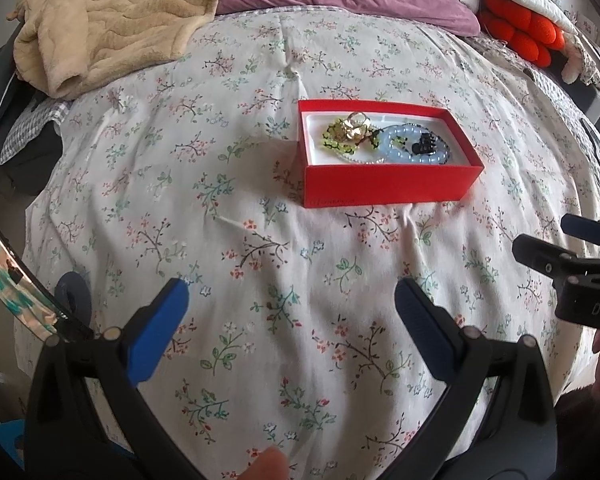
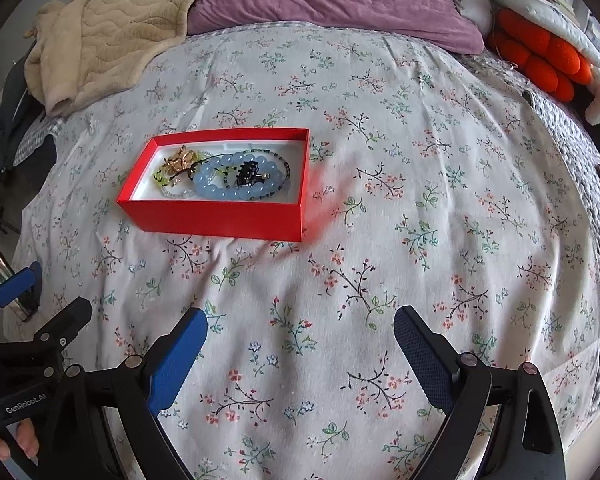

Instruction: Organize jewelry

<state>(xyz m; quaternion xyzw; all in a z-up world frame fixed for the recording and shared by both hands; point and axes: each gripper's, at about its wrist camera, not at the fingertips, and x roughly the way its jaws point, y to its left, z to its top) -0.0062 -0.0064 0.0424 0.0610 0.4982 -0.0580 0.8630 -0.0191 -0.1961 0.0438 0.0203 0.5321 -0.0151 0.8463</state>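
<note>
from the left wrist, your left gripper (image 1: 292,304) hangs empty with jaws apart over the near part of the bed (image 1: 260,240). the red box (image 1: 384,176), toward the middle, already holds the jewelry (image 1: 380,140).

from the right wrist, your right gripper (image 2: 300,332) is spread and empty too. no loose pieces show on the bedspread, so the gathering looks done.

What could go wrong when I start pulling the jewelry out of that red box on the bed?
The pieces lie tangled: lifting the blue bead bracelet may drag the gold piece and thin strands along. The red box sits on a soft floral bedspread, so a tug could tip or slide it. Both the left gripper and right gripper are open and empty.
</note>
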